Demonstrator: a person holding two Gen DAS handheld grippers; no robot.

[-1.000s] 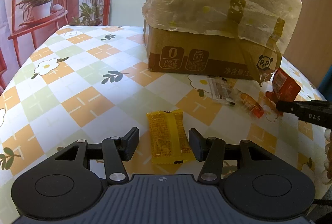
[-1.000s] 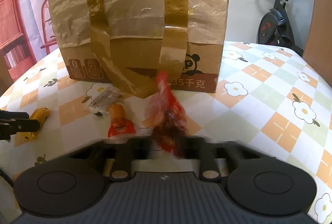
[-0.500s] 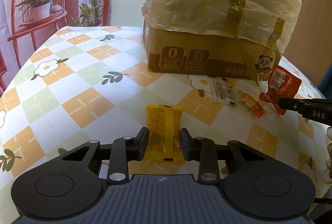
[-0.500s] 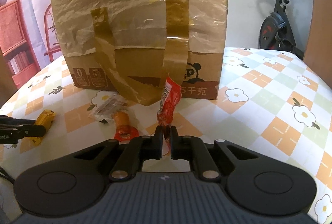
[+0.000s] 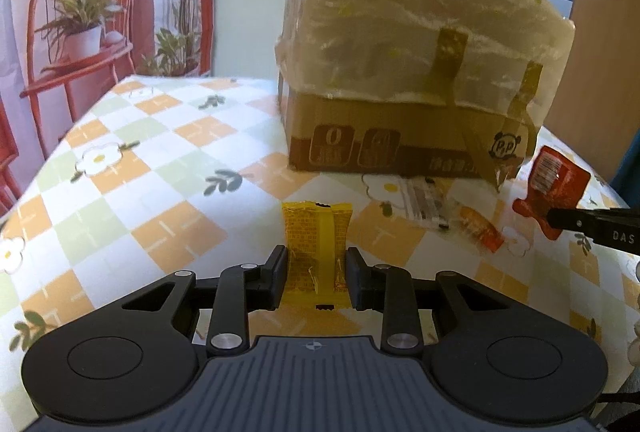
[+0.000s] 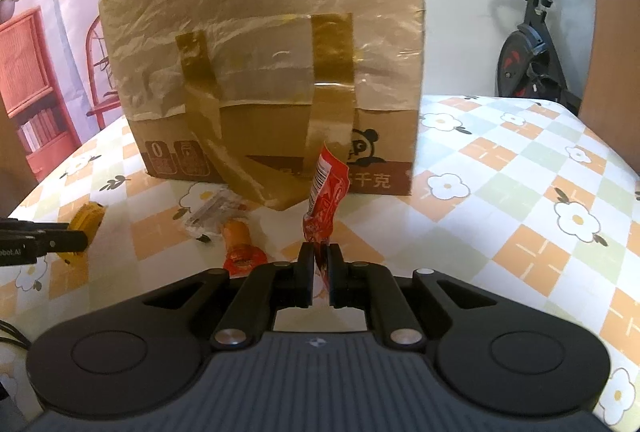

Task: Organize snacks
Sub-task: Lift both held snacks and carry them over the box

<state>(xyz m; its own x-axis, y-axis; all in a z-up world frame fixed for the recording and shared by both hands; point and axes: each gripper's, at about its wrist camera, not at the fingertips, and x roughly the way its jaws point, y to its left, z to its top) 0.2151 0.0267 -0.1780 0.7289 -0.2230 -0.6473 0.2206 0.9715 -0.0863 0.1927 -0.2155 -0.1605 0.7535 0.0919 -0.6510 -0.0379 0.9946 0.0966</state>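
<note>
Pinching yellow packet (image 5: 316, 252) in left tool (image 5: 316, 282), red barcoded packet (image 6: 326, 197) in right tool (image 6: 320, 272), before panda-printed "千克" box (image 6: 280, 79).

Left gripper (image 5: 316, 278): jaws brought in from wide apart, now pressed on both sides of the yellow snack packet (image 5: 316, 248), previously loose between them. Right gripper (image 6: 320, 268): red snack packet (image 6: 326, 193), blurred before, now pinched and raised upright above the jaws.
</note>
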